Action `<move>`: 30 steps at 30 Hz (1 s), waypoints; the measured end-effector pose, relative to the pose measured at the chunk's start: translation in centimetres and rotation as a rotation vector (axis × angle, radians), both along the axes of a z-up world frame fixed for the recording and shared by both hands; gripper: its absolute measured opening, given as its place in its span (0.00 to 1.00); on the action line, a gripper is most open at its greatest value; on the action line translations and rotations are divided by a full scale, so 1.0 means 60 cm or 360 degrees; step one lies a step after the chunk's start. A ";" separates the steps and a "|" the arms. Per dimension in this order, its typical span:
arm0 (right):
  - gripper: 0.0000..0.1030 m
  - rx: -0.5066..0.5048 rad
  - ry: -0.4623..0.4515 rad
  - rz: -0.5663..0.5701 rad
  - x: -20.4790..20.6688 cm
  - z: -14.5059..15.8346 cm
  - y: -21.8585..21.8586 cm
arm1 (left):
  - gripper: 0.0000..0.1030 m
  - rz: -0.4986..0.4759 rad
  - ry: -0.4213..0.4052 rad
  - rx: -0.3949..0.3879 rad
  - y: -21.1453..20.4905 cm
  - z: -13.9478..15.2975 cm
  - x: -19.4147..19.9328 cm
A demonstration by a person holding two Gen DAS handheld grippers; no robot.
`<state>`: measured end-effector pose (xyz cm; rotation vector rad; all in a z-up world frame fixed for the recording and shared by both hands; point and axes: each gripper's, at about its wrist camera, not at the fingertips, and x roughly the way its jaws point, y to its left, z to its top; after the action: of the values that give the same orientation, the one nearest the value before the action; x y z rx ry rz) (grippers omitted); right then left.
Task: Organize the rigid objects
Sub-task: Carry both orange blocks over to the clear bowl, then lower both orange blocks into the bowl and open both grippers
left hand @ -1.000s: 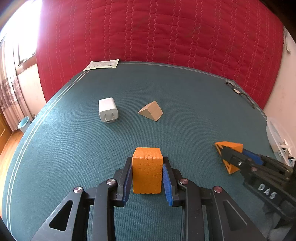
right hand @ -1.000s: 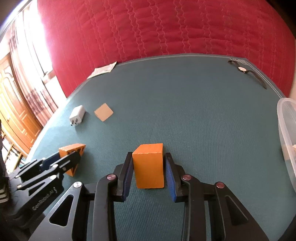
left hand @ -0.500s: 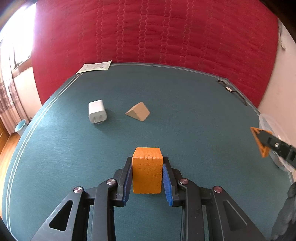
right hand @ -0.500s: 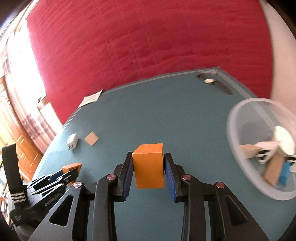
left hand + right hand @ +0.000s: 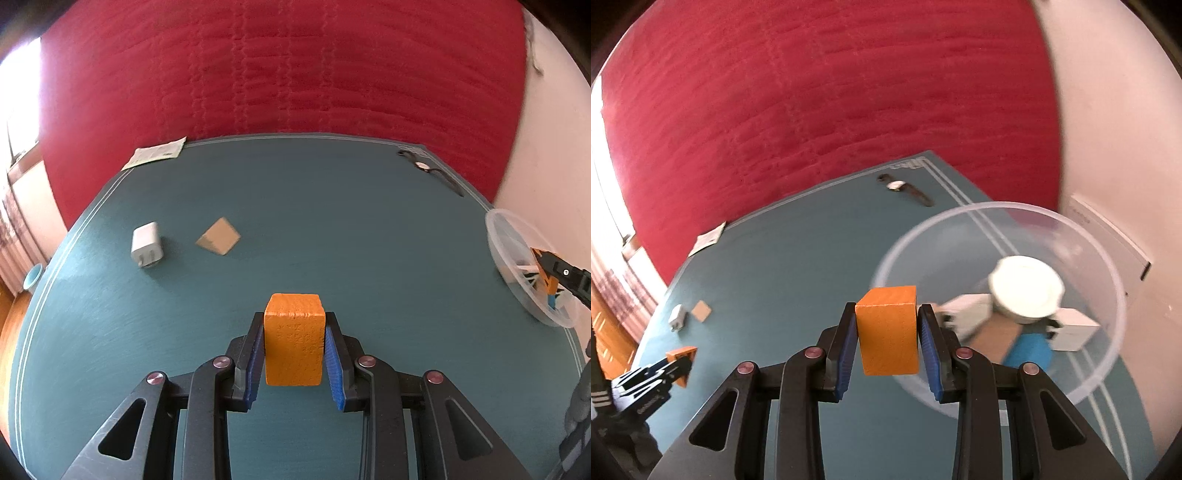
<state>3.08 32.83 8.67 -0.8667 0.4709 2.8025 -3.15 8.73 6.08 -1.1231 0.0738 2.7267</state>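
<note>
Claws number two, and each is clamped on one orange block. The left claw point(image 5: 294, 350) grips its orange block point(image 5: 294, 349) between blue pads, above the teal table point(image 5: 332, 221). The right claw point(image 5: 888, 332) holds a second orange block point(image 5: 888, 330) the same way, at the near rim of the clear bowl point(image 5: 1115, 295), which serves as landmark here.

The bowl stands at the table's right edge, close to the pale wall. Inside it lie several pieces, blurred by motion: one round white piece point(image 5: 1027, 291), at least two white box-shaped pieces, of which one point(image 5: 1071, 328) sits toward the bowl's far right side, one tan piece point(image 5: 997, 336) and one blue piece point(image 5: 1030, 350). An exact count of the white pieces cannot be made.

Well left of the bowl, across the table, rest two loose things side by side: one white charger plug point(image 5: 147, 244) and one tan wooden wedge point(image 5: 218, 241), near each other but apart. Beyond the bowl, toward the table's far corner, lies one wristwatch point(image 5: 905, 189). One paper slip point(image 5: 155, 157) sits at the far left edge, against the red quilted backdrop point(image 5: 295, 74).

In the left wrist view the right claw's tips and their orange block show over the bowl.
</note>
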 end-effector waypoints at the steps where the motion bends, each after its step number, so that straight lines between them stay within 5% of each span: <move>1: 0.32 -0.0004 -0.0005 -0.0017 0.004 -0.004 0.010 | 0.30 -0.0014 0.0003 -0.0005 0.006 0.001 0.002; 19: 0.35 -0.0072 0.0041 -0.0137 0.030 -0.013 0.092 | 0.30 -0.0205 0.0043 -0.0066 0.114 0.026 0.010; 30: 0.35 -0.0101 0.0065 -0.0222 0.057 -0.010 0.129 | 0.30 -0.0454 0.0050 -0.0014 0.209 0.051 0.015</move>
<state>6.49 40.55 8.07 -0.7587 0.6048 2.6952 -2.22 21.29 9.12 -0.9874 0.2321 2.4923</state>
